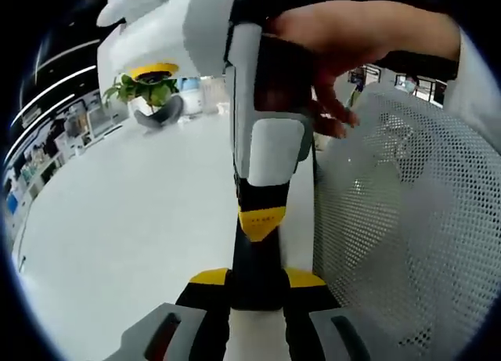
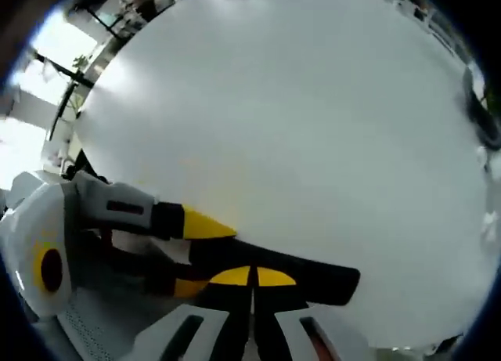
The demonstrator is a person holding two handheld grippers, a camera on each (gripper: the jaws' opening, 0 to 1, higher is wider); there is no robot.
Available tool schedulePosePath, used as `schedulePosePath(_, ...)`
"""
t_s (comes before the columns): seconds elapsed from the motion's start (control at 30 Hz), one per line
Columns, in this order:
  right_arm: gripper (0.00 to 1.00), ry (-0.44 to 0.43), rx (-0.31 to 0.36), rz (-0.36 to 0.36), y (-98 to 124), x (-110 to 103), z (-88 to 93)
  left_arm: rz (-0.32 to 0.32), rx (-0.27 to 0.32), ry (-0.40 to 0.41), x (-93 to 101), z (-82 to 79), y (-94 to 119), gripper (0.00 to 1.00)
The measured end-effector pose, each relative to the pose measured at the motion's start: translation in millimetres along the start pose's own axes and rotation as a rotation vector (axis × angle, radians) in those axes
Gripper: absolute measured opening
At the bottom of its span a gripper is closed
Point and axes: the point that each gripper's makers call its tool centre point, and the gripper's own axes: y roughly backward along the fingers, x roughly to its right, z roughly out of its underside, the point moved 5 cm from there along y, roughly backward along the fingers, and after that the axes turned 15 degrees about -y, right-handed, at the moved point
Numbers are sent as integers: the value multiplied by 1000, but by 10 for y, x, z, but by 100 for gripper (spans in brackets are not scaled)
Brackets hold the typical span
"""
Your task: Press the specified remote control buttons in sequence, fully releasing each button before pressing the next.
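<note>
Both claws, left and right, clamp what seems a black remote above the white table.

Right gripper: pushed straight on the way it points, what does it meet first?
The black remote, held by the left gripper, lying across the right gripper and its shut jaws; probably touching already, though depth is unclear.

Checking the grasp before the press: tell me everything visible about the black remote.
The remote is a slim black bar, matte plastic by its look, with no buttons legible. It lies over the white table; whether it rests there is unclear. The left gripper clamps one end between its yellow tips, and the other end sticks out free. The right gripper, jaws together, has its yellow tips at the remote's face.
</note>
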Motion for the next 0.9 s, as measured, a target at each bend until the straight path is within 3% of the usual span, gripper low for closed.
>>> schedulePosePath(0.13, 0, -20, -6, -34, 11, 36, 4, -13, -31, 19, -4, -19, -13, 25)
schedulePosePath(0.2, 0, 55, 7, -64, 11, 32, 10, -20, -45, 26, -4, -27, -17, 25)
schedulePosePath(0.4, 0, -2, 65, -98, 33, 56, 47, -29, -46, 36, -7, -37, -25, 25)
schedulePosePath(0.47, 0, -44, 117, -148, 46, 71, 58, -30, -32, 31, -10, -24, -22, 25)
schedulePosePath(0.57, 0, -40, 275, -239, 152, 74, 54, -30, -25, 28, -13, -27, -30, 25)
schedulePosePath(0.7, 0, -72, 448, -270, 388, 130, 52, -40, -24, 8, -20, -42, -40, 25)
schedulePosePath(0.77, 0, -113, 548, -326, 545, 146, 43, -39, -20, 12, -23, -39, -42, 25)
schedulePosePath(0.83, 0, -125, 606, -374, 676, 143, 76, -36, -14, 11, -25, -37, -42, 25)
schedulePosePath(0.87, 0, -135, 672, -377, 771, 178, 92, -35, -12, 10, -25, -38, -41, 25)
schedulePosePath(0.9, 0, -137, 698, -366, 818, 208, 113, -35, -9, 9, -22, -36, -42, 25)
